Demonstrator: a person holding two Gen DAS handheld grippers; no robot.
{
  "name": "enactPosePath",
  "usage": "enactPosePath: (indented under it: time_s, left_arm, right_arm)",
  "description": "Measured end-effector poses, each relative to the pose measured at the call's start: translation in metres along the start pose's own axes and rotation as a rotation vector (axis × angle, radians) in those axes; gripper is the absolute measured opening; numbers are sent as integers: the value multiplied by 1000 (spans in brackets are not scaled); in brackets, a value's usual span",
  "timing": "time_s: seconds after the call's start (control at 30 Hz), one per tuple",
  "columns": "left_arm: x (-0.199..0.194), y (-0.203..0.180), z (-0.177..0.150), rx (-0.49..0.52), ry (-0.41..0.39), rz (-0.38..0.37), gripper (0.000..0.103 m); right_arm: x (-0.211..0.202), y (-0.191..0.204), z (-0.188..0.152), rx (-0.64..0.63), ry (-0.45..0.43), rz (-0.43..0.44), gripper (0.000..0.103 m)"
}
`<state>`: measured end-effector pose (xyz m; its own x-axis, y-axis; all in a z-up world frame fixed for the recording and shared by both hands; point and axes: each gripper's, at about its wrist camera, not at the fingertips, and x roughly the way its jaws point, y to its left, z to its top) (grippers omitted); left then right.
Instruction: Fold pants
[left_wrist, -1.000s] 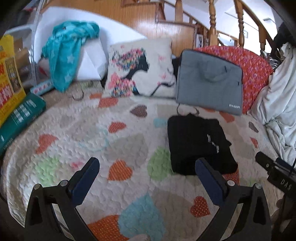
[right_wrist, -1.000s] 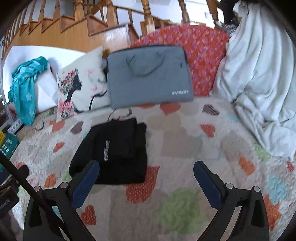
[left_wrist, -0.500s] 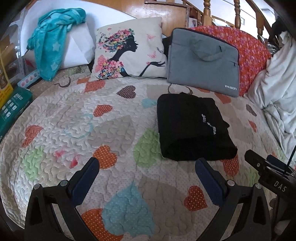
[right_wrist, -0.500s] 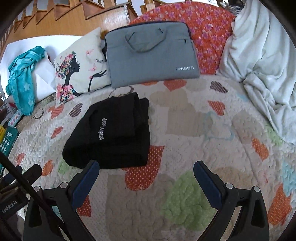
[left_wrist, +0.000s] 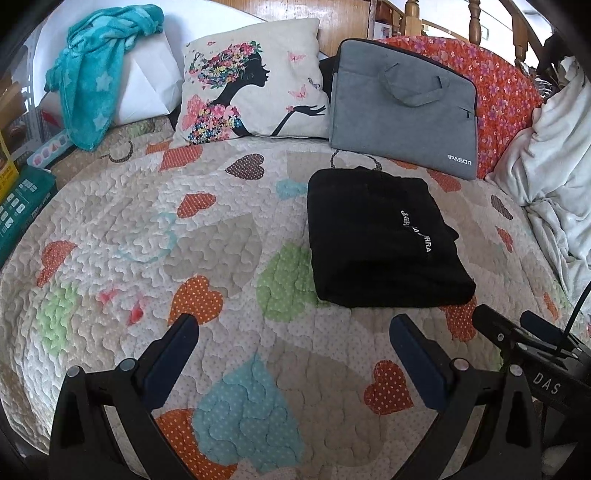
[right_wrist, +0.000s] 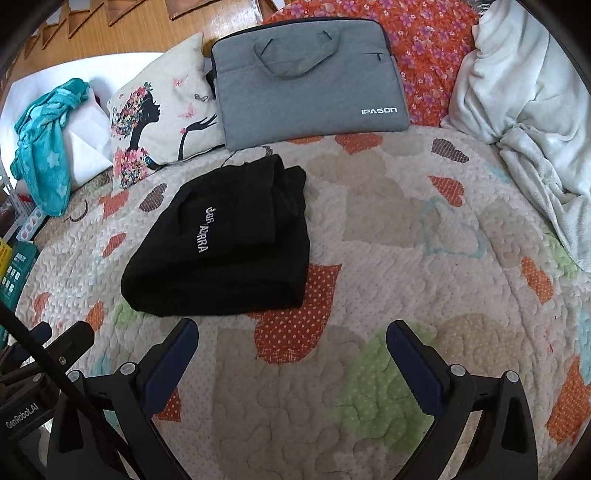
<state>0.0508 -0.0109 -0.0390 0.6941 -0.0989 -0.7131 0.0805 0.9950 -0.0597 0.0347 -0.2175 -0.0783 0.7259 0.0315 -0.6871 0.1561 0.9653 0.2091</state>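
Observation:
The black pants (left_wrist: 380, 236) lie folded into a compact rectangle with white lettering on top, on the heart-patterned quilt (left_wrist: 207, 236). They also show in the right wrist view (right_wrist: 229, 243). My left gripper (left_wrist: 293, 332) is open and empty, above the quilt, in front of the pants and to their left. My right gripper (right_wrist: 291, 338) is open and empty, in front of the pants and to their right. Part of the right gripper (left_wrist: 532, 350) shows in the left wrist view, and part of the left gripper (right_wrist: 44, 354) in the right wrist view.
A grey laptop bag (left_wrist: 402, 107) and a printed pillow (left_wrist: 251, 81) lean at the back behind the pants. A white blanket (right_wrist: 528, 110) is heaped on the right. A teal towel (left_wrist: 96, 70) and boxes (left_wrist: 18, 199) sit at the left edge.
Both grippers have tilted down and moved closer to the bed, so the folded pants appear larger and nearer. The pants themselves have not moved. Both grippers stay open.

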Motion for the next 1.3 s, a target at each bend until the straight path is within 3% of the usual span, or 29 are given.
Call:
enactPosePath:
  time_s: [1.3]
  left_arm:
    - [18, 8, -6, -55, 106, -66, 103]
  right_arm:
    - [13, 15, -12, -39, 77, 24, 103]
